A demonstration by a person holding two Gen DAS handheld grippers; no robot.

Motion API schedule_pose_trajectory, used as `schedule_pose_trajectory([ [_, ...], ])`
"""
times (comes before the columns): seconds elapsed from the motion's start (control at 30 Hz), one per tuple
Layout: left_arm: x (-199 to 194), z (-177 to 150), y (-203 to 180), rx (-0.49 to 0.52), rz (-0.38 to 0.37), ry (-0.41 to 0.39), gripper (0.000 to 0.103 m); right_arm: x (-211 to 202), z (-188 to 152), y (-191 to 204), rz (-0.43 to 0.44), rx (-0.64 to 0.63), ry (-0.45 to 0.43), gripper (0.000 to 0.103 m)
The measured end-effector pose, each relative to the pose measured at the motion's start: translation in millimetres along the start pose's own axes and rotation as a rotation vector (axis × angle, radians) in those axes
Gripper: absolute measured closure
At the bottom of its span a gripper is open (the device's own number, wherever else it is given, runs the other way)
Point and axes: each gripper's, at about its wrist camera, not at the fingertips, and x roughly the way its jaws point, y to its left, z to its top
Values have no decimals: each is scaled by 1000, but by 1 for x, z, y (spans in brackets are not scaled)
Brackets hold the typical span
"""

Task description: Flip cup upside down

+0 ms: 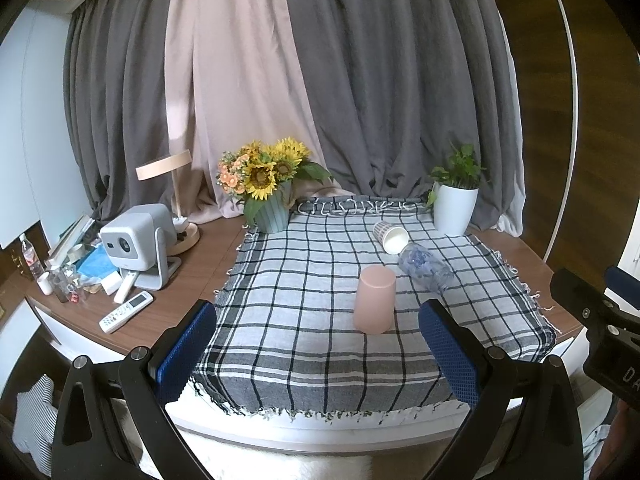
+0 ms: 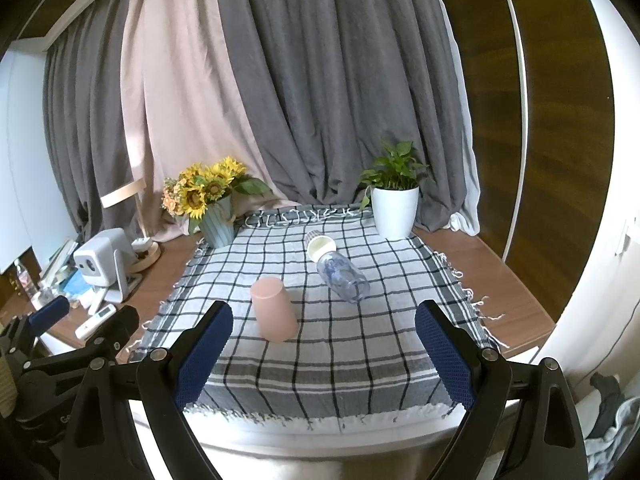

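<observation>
A pink cup stands mouth down on the checked cloth; it also shows in the right wrist view. A patterned paper cup lies on its side behind it, mouth toward me, also in the right wrist view. My left gripper is open and empty, held back over the table's near edge. My right gripper is open and empty, also near the front edge, with the pink cup ahead and left of its middle.
A clear plastic bottle lies on the cloth beside the paper cup. A sunflower vase and a white plant pot stand at the back. A projector, lamp, remotes and clutter fill the left side. Curtains hang behind.
</observation>
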Motion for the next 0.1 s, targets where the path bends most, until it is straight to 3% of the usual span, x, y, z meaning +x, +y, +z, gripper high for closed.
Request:
schedule_pose_trajectory([
  [0.1, 2, 0, -1, -1, 4, 0, 0, 1, -1, -2, 1, 1, 2, 10],
])
